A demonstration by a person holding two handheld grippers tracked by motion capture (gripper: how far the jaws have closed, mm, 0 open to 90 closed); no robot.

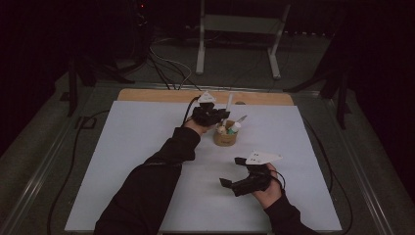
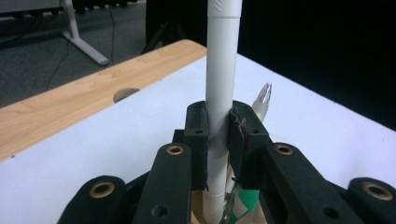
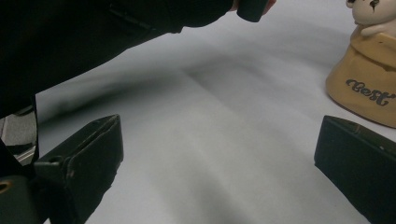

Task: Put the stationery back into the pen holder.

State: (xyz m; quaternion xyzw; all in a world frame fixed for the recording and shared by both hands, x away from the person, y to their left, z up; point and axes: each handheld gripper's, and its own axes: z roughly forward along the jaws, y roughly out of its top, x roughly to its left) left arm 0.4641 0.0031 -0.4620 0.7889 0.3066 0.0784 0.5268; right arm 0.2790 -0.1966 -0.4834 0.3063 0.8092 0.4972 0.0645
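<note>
The right gripper (image 1: 232, 172) idles nearest me above the white tabletop (image 1: 132, 147), jaws wide apart and empty. Farther off, the left gripper (image 2: 218, 130) is clamped on a long, smooth white plastic pen (image 2: 222, 70), upright over the tan ceramic pen holder (image 1: 225, 137). If tilted, I reckon it could snag the holder's other pens or tip the holder.

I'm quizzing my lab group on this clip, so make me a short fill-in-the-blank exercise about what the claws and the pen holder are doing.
1. The left claw is shut on an upright white ____.
2. The right claw hangs over the white mat with its jaws ____.
3. The tan holder stands ____ the two claws in the high view.

Missing words: pen; open; between
</note>
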